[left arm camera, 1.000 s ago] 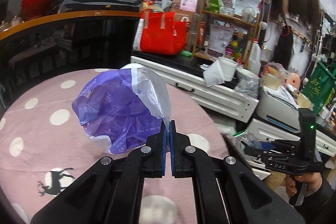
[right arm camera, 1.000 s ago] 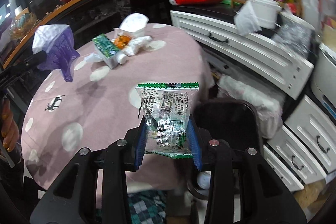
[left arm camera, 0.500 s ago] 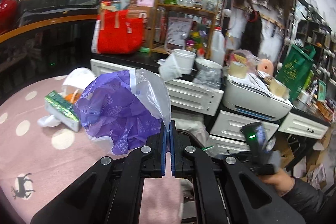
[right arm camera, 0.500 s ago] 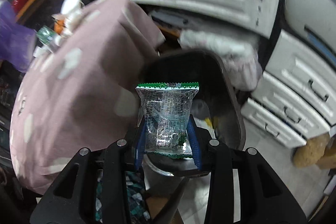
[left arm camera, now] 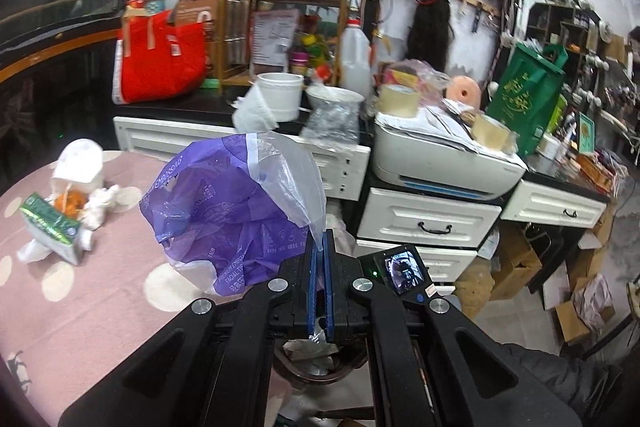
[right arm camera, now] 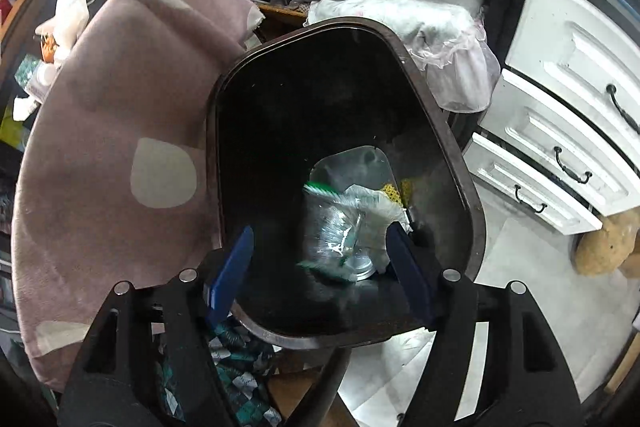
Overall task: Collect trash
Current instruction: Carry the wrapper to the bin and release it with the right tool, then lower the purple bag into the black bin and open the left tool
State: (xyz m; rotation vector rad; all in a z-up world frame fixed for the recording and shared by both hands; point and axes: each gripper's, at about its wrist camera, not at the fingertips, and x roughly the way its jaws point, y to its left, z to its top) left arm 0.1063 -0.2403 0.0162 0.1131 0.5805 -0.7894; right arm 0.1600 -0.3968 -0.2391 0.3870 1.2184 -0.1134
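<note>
Left gripper (left arm camera: pixel 319 283): blue pads pressed together on a fold of the purple and clear plastic bag (left arm camera: pixel 232 215), which balloons up and to the left of the fingertips, clear of the table surface. Below the pads, part of the dark trash bin (left arm camera: pixel 320 367) shows with crumpled wrappers inside. Beyond the bag lies the pink polka-dot tablecloth (left arm camera: pixel 100 287); on it, well apart from the gripper, sit a green carton (left arm camera: pixel 50 225), a white paper container (left arm camera: pixel 78 167) and crumpled white tissue (left arm camera: pixel 102 203), grouped and touching. Behind stand white drawer units (left arm camera: pixel 428 217), a printer (left arm camera: pixel 444 163) and a red bag (left arm camera: pixel 160 59).

Right gripper (right arm camera: pixel 320 259): blue pads spread wide apart, holding nothing, poised directly above the mouth of the trash bin (right arm camera: pixel 224 99). Between the pads, lower down inside the bin, a clear snack wrapper with green edges (right arm camera: pixel 332 227) appears motion-blurred, touching neither pad; whether it rests on the bin floor cannot be told. Other pale litter (right arm camera: pixel 380 203) lies at the bottom beside it. The bin stands just beside the draped tablecloth edge (right arm camera: pixel 120 107), with white drawers (right arm camera: pixel 560 87) to the right.
</note>
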